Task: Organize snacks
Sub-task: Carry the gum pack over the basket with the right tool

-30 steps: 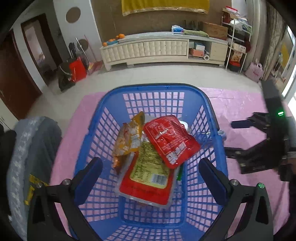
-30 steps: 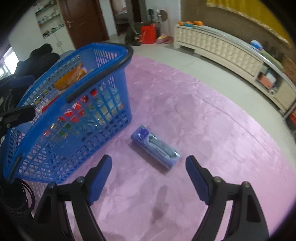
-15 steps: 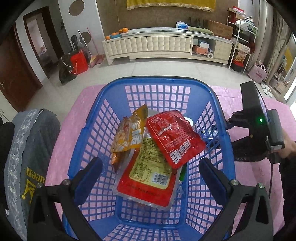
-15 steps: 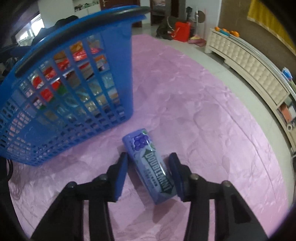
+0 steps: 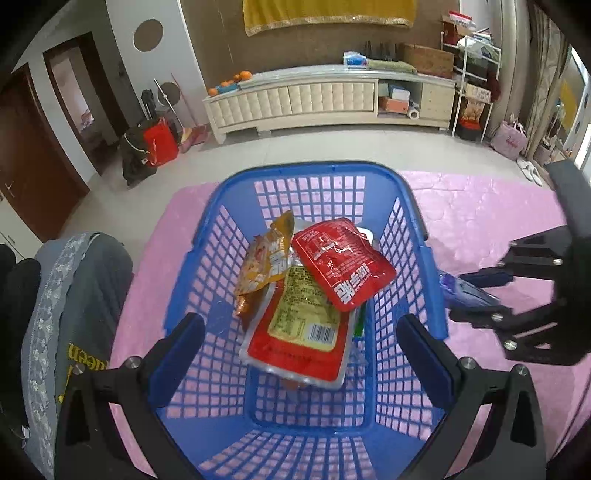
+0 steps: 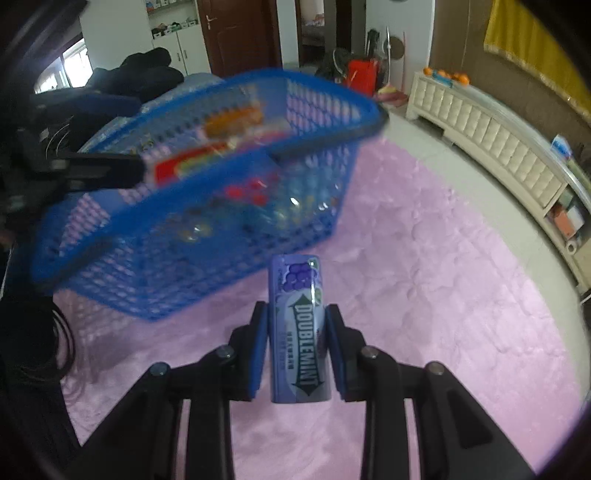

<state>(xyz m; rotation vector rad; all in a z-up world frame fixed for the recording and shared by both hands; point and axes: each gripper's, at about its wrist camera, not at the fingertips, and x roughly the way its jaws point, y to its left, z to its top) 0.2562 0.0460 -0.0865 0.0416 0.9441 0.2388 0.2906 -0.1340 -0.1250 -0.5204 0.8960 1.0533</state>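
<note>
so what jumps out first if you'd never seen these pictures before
The purple Doublemint pack pinched between the right gripper's blue pads, over the pink mat. Next, the blue basket in the middle of the left wrist view, holding a red pouch, an orange packet and a larger red-and-yellow pack, with the left gripper wide open above it.

Probably a home living room: long cream sideboard [image 5: 332,99], pink rug [image 6: 424,277], wooden door [image 6: 236,33]
</note>
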